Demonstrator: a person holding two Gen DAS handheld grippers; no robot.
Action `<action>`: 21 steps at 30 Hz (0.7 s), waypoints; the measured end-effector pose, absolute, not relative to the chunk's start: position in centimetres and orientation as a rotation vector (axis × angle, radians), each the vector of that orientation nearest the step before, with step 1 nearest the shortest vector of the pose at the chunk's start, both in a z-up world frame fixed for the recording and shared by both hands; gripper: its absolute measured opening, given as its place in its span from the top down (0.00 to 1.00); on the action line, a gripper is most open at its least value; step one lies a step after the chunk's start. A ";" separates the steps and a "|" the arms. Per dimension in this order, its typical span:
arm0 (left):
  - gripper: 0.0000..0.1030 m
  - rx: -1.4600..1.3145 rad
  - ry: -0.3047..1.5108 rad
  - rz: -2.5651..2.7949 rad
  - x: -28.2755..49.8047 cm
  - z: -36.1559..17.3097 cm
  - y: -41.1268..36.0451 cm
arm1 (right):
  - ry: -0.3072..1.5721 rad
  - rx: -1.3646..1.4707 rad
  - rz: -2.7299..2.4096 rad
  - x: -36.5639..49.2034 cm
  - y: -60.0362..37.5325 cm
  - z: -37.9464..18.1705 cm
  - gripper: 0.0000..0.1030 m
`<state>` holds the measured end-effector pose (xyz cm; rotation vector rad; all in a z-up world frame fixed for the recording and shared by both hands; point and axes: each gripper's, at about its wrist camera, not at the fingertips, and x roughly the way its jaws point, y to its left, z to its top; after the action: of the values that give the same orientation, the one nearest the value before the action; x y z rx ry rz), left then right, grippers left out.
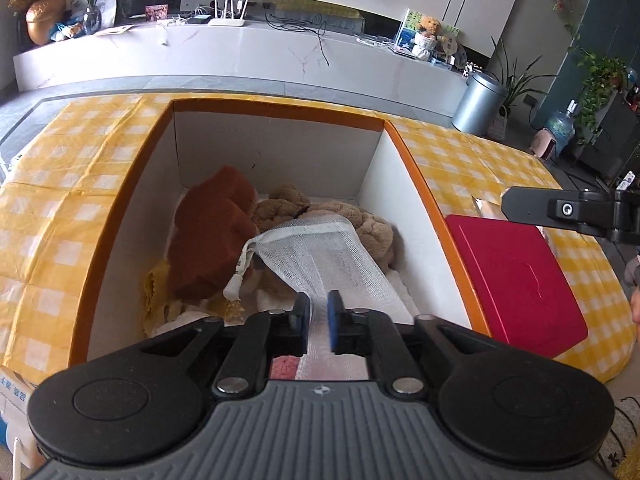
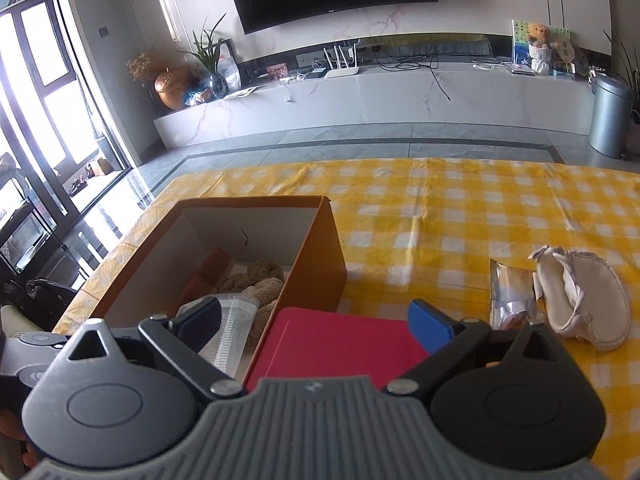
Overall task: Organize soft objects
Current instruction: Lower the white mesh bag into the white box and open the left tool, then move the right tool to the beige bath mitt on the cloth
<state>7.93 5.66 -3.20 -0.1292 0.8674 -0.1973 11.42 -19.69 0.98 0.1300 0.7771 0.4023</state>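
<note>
Left claw point(image 1: 319, 312): we see its blue pads a narrow gap apart over the white mesh bag point(image 1: 320, 252), which lies loose between them and drapes ahead onto plush toys in the orange box point(image 1: 420, 172). Right claw point(image 2: 316, 320) gapes wide, empty, above the red lid point(image 2: 340, 344); cream pouch point(image 2: 584, 300) on tabletop point(image 2: 460, 208) to its right.

Box point(image 1: 420, 184): orange outside, white inside, open on the checked cloth.
Mesh bag point(image 1: 320, 252): white, limp, draped over the pile in the box.
Brown sponge point(image 1: 212, 236): tilted, left side.
Tan plush point(image 1: 288, 204): behind it.
Cream pouch point(image 2: 584, 296): outside, on the cloth.
</note>
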 end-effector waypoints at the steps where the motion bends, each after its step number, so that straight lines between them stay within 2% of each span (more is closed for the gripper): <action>1: 0.54 -0.121 0.856 -0.192 7.8 -3.0 5.7 | 0.776 0.128 0.402 11.4 -19.7 1.0 0.05; 2: 0.29 -0.109 0.841 -0.189 7.6 -2.7 5.7 | 0.773 0.126 0.401 11.4 -19.6 1.1 0.05; 4: 0.14 -0.085 0.784 -0.168 7.0 -2.0 5.4 | 0.769 0.127 0.399 11.5 -19.9 1.3 0.05; 6: 0.13 -0.051 0.695 -0.115 6.3 -1.2 4.8 | 0.764 0.131 0.394 11.4 -20.3 1.3 0.05; 8: 0.08 -0.019 0.625 -0.074 5.7 -0.5 4.4 | 0.762 0.137 0.383 11.3 -20.7 1.3 0.05; 10: 0.05 -0.014 0.613 -0.063 5.5 -0.1 4.4 | 0.764 0.142 0.373 11.2 -21.2 1.2 0.05; 15: 0.05 -0.028 0.593 -0.024 4.9 1.4 4.3 | 0.754 0.158 0.335 10.7 -22.7 1.2 0.05; 21: 0.05 0.162 0.484 0.000 3.3 3.3 2.3 | 0.731 0.173 0.279 10.3 -25.1 1.7 0.05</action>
<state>3.33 2.28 3.32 0.1622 0.4837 -0.0001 10.28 -25.10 1.74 0.1726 0.7314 0.2786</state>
